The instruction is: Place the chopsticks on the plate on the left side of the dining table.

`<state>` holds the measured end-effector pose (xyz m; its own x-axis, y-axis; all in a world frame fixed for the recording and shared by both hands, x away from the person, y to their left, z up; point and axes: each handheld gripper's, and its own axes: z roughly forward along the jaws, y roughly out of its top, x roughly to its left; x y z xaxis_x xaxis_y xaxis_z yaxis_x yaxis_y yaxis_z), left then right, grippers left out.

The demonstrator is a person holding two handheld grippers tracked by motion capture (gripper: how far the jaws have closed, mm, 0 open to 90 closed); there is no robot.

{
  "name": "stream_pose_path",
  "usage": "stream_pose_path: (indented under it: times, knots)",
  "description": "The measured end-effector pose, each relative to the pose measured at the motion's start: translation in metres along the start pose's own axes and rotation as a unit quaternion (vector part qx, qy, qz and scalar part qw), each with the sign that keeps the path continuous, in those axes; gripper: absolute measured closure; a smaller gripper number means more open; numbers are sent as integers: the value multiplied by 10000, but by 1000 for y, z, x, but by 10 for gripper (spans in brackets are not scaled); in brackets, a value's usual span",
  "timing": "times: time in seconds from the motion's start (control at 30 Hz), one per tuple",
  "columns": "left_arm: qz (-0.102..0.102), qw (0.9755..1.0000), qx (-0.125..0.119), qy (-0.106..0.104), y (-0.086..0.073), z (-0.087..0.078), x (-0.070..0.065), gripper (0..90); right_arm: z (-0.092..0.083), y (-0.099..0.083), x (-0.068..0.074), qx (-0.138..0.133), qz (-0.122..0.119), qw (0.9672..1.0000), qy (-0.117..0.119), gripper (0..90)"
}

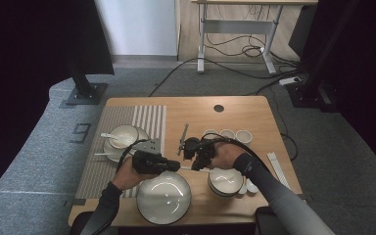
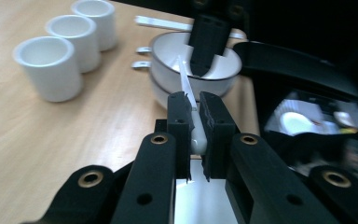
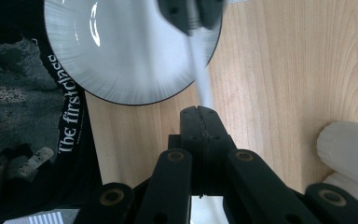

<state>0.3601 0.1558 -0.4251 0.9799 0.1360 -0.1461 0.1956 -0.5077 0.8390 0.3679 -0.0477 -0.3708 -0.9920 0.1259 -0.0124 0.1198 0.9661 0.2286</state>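
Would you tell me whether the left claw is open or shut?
Shut: the left claw has its jaws pressed on the white spoon handle.

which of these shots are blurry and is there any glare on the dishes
High view: sharp, with glare streaks on the big plate. Left gripper view: fingers sharp, cups and bowls soft. Right gripper view: white spoon smeared, highlights on the plate.

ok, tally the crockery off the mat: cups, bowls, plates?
cups: 3
bowls: 2, stacked
plates: 1
Total: 6
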Motion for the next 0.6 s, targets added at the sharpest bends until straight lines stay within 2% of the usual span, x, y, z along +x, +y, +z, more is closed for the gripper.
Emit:
stream_pose_path:
  times: [0.13,0.3,0.6]
  knots:
    - [-120,9998,-170,-5,-1,-5,3,839,-4,-3,-2,-30,72,10000,13,891]
    - [-147,9992,-343,121,-1,-14,3,839,-7,-7,-4,0,169,9998,-136,815]
    - [-233,9977,-519,355,-1,-30,6,840,-15,-17,-12,-171,416,9981,-422,569]
